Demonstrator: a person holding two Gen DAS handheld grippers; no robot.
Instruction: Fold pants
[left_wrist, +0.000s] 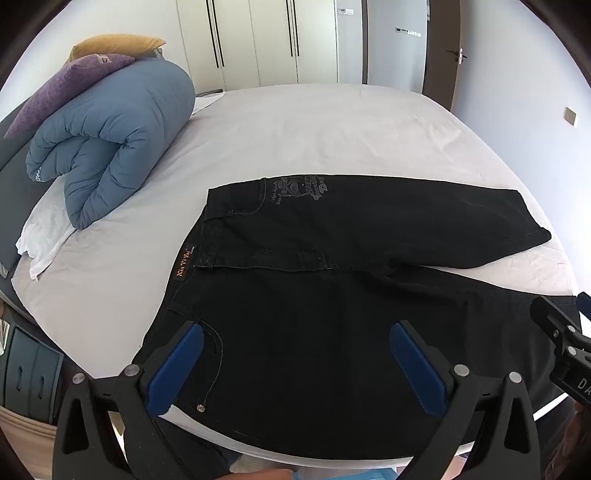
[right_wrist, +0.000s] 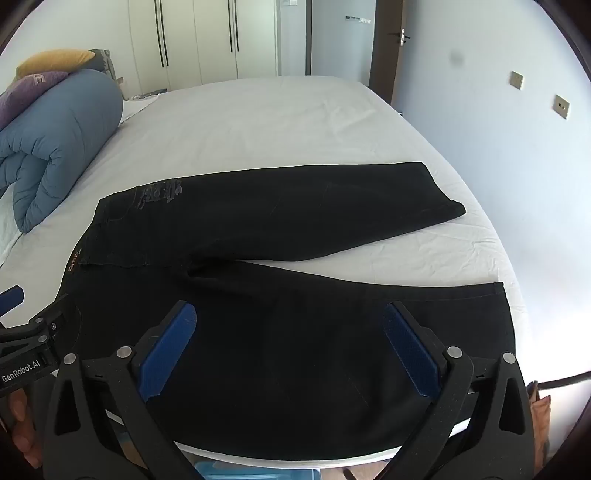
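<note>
Two tools wide apart over black pants on the bed.

My left tool (left_wrist: 295, 358) hangs with its blue pads spread wide and nothing between them, above the waist end of the pants (left_wrist: 332, 295), near the front pocket with its rivet. My right tool (right_wrist: 290, 345) is just as wide and holds nothing, above the near leg further toward the hem. The pants lie flat on the white bed (left_wrist: 314, 129), waistband to my left, both legs running right and splayed apart in a narrow V; the far leg carries a grey print near the waist. A rolled blue quilt (left_wrist: 110, 147) sits well apart at the bed's left, with a purple pillow (left_wrist: 66, 85) and a yellow one (left_wrist: 114, 44) on top.
</note>
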